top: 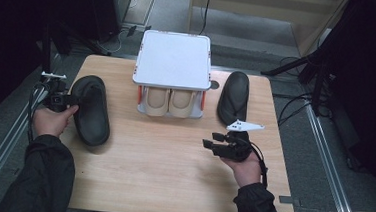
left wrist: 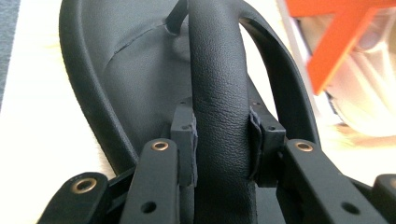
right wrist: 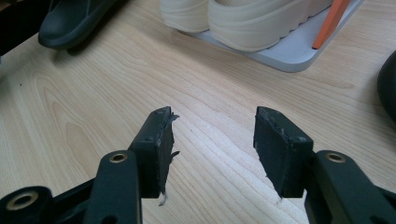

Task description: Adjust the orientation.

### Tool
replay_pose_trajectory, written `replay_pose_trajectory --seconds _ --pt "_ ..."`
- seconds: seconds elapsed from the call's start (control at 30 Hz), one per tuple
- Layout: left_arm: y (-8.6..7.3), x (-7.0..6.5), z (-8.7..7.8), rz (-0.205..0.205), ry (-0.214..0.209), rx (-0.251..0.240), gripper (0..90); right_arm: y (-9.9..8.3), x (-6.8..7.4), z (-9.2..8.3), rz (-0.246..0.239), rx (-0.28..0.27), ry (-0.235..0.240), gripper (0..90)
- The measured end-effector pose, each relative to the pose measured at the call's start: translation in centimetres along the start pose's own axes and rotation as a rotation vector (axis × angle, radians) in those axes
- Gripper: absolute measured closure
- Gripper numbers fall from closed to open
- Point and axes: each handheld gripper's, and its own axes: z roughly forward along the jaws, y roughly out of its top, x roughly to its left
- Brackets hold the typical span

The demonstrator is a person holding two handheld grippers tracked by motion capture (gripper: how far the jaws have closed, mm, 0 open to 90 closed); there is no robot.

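The counter (top: 172, 155) held a white two-tier rack (top: 173, 60) at the back, cream shoes (top: 170, 102) tucked underneath, so the black pair was surely bound there too. One black sandal (top: 234, 96) waited by the rack's right. My left tongs (left wrist: 223, 140) had clamped the other sandal's strap (left wrist: 217, 84), ready to lift. My right tongs (right wrist: 212, 140) hovered wide, empty.

Black sleeves, black left gripper (left wrist: 223, 140), black right gripper (right wrist: 212, 140), brass-ringed screws, frayed pads
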Motion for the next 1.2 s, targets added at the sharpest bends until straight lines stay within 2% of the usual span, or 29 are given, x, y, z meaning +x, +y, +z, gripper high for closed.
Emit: replay_pose_trajectory --seconds 0.4,0.67,0.8,1.07,1.2 --pt "-2.0 -3.9 -1.9 0.072 -0.054 0.001 68.4 0.2 -0.2 -0.2 0.006 -0.011 0.000 48.2" --pt "-5.0 -7.5 -2.7 0.153 -0.080 0.040 68.4 0.6 -0.3 0.1 -0.004 -0.014 0.013 48.2" --pt "-6.9 -9.4 -2.9 0.173 -0.119 0.051 68.4 1.0 -0.3 0.4 -0.009 -0.013 0.022 48.2" --pt "-10.2 -12.5 -2.9 0.197 -0.199 0.066 68.4 1.8 -0.6 1.0 -0.016 -0.013 0.037 48.2" --pt "-11.5 -13.3 -2.6 0.192 -0.231 0.089 68.4 2.1 -0.7 1.1 -0.012 -0.019 0.041 48.2"
